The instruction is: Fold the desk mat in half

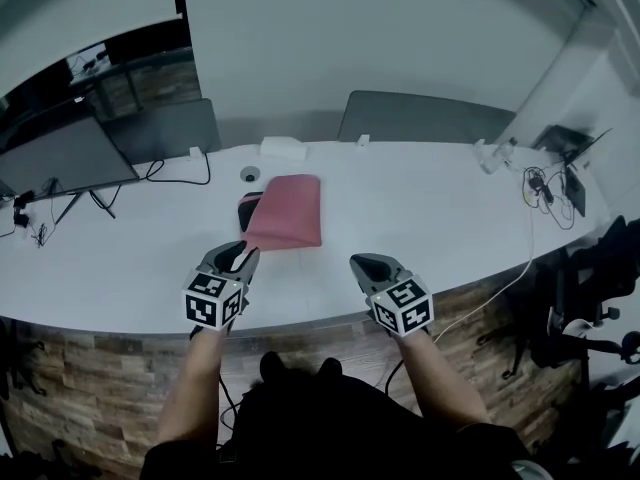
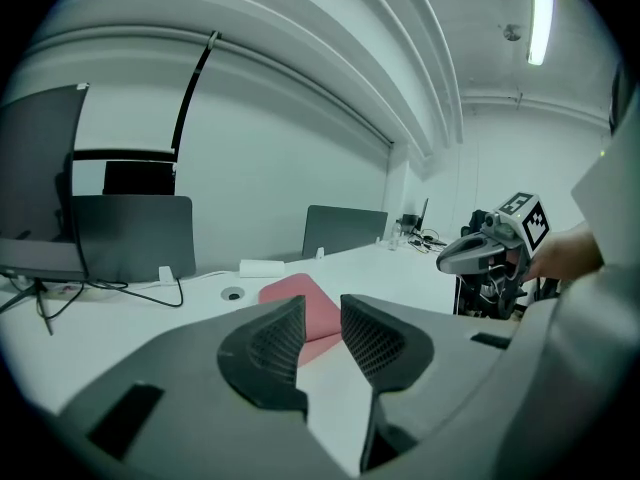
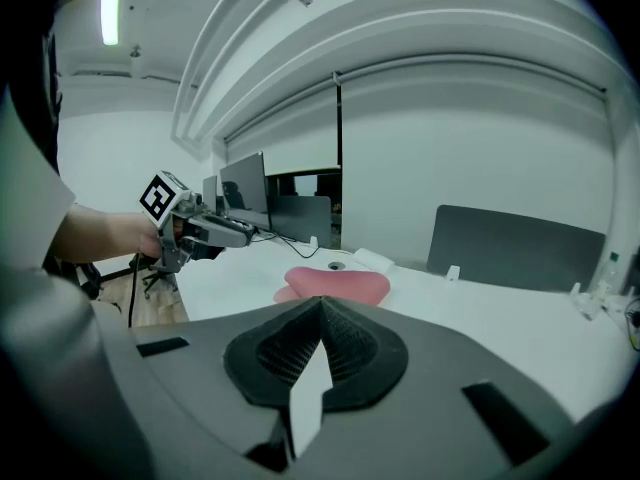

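The pink desk mat (image 1: pixel 286 211) lies folded over on the white table, its dark underside showing at its left edge. It also shows beyond the jaws in the left gripper view as the mat (image 2: pixel 305 306) and in the right gripper view as the mat (image 3: pixel 335 283). My left gripper (image 1: pixel 243 253) hovers in front of the mat, apart from it, open with nothing between its fingers. My right gripper (image 1: pixel 363 264) hangs to the right of the mat near the table's front edge, shut and empty. Each gripper sees the other: the right gripper (image 2: pixel 490 251), the left gripper (image 3: pixel 205 230).
A monitor (image 1: pixel 60 158) with cables stands at the back left. A white box (image 1: pixel 283 148) and a round cable port (image 1: pixel 250 173) sit behind the mat. Grey screens (image 1: pixel 425 118) line the far edge. Cables and devices (image 1: pixel 545 183) lie at the right end.
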Action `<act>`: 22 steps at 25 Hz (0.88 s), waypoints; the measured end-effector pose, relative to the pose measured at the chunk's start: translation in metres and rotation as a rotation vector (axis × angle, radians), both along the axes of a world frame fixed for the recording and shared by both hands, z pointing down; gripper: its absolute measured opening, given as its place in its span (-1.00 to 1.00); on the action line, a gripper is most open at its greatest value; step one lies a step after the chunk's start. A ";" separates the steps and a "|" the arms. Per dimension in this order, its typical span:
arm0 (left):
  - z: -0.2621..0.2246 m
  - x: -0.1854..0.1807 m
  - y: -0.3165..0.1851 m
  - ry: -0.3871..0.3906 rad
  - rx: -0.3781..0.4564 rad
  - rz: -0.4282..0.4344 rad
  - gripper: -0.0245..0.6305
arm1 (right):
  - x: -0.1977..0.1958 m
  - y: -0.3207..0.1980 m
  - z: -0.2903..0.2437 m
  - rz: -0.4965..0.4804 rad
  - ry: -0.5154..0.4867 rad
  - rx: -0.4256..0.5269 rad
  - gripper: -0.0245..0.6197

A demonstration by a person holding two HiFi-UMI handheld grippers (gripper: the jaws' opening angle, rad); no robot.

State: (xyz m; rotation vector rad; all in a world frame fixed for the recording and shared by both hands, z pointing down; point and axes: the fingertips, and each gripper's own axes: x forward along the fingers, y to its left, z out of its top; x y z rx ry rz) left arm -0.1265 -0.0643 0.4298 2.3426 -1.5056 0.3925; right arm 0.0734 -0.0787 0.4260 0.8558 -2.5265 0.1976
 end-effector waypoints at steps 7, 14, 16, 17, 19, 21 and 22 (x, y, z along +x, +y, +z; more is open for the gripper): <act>-0.023 0.049 0.009 -0.017 0.019 -0.034 -0.60 | 0.071 -0.010 -0.036 0.021 -0.091 0.052 -0.92; -0.044 0.090 0.021 -0.004 0.033 -0.054 -0.60 | 0.115 -0.014 -0.067 0.022 -0.188 0.099 -0.92; -0.052 0.097 0.025 0.001 0.047 -0.058 -0.60 | 0.124 -0.015 -0.074 0.025 -0.208 0.113 -0.92; -0.056 0.099 0.027 0.001 0.054 -0.062 -0.60 | 0.128 -0.015 -0.077 0.026 -0.214 0.122 -0.92; -0.065 0.098 0.031 -0.001 0.070 -0.076 -0.60 | 0.134 -0.014 -0.083 0.028 -0.215 0.145 -0.92; -0.074 0.093 0.033 -0.003 0.091 -0.094 -0.60 | 0.137 -0.014 -0.088 0.031 -0.219 0.164 -0.92; -0.079 0.089 0.033 -0.003 0.104 -0.103 -0.60 | 0.138 -0.014 -0.091 0.035 -0.222 0.173 -0.92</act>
